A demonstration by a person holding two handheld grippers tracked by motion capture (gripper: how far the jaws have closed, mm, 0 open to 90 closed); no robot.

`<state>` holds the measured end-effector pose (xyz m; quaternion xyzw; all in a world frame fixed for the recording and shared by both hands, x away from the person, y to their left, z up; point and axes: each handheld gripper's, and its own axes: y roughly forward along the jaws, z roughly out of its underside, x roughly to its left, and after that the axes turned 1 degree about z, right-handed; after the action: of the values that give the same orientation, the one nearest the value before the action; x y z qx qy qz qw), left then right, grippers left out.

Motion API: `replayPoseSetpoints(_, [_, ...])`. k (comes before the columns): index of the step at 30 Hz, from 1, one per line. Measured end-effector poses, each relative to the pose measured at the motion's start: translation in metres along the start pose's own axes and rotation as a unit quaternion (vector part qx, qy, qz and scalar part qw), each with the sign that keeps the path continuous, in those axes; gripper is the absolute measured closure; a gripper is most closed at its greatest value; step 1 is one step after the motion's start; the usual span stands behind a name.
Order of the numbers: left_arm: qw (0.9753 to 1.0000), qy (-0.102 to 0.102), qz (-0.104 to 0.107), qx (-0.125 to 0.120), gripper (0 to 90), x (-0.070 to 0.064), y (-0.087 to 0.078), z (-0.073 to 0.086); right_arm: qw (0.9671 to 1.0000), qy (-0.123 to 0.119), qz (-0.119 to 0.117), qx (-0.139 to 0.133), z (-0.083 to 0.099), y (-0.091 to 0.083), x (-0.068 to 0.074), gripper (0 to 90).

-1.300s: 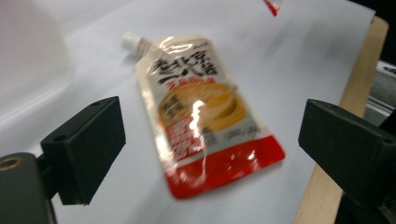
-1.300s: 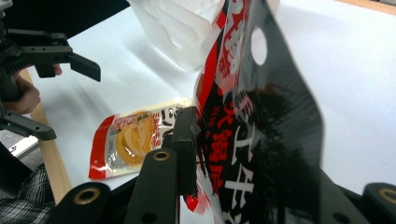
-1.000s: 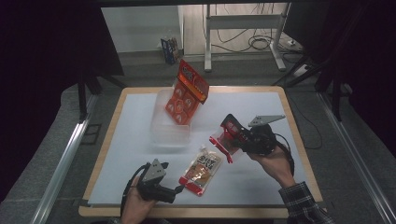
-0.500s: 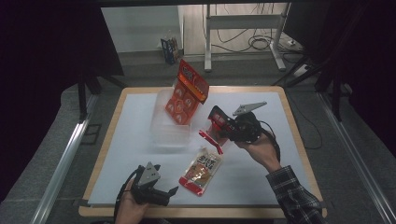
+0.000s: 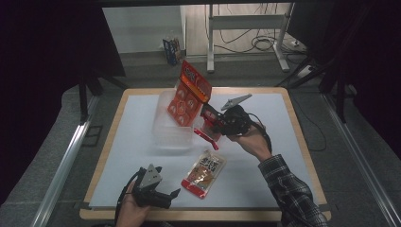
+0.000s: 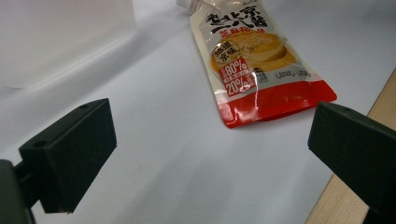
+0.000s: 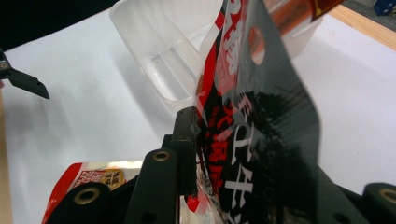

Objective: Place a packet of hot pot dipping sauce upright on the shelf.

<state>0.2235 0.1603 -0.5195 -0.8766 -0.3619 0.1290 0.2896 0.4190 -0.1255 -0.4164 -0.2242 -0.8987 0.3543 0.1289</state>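
A clear plastic bin (image 5: 171, 135) stands mid-table with an orange snack pack (image 5: 188, 93) upright in it. My right gripper (image 5: 208, 124) is shut on a red and black packet (image 5: 207, 134), held in the air just right of the bin. In the right gripper view the packet (image 7: 254, 116) rises between the jaws of my right gripper (image 7: 219, 154), with the bin (image 7: 170, 51) behind it. A white and red sauce pouch (image 5: 204, 172) lies flat near the front. My left gripper (image 5: 169, 197) is open at the front edge. The left gripper view has my left gripper (image 6: 210, 149) open, the pouch (image 6: 254, 60) lying ahead.
The white mat (image 5: 127, 142) covers a wooden table (image 5: 302, 142); its front edge (image 6: 359, 205) lies close beside my left gripper. A metal stand (image 5: 246, 21) and cables sit on the floor beyond the table.
My right gripper has carried the red and black packet left and away from the person, up to the bin's side. My left gripper drew back a little toward the front edge.
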Motion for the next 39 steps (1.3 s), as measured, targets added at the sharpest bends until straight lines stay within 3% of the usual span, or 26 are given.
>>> replayPoseSetpoints(20, [1.0, -0.002, -0.002, 0.001, 1.2, 0.002, -0.003, 0.0, 0.9982, -0.043, -0.002, 0.041, -0.025, 0.032, 0.001, 69.3])
replayPoseSetpoints(39, [1.0, 0.001, -0.002, 0.005, 1.2, 0.002, -0.002, 0.0, 0.9963, -0.068, 0.002, 0.052, -0.049, 0.055, 0.007, 69.4])
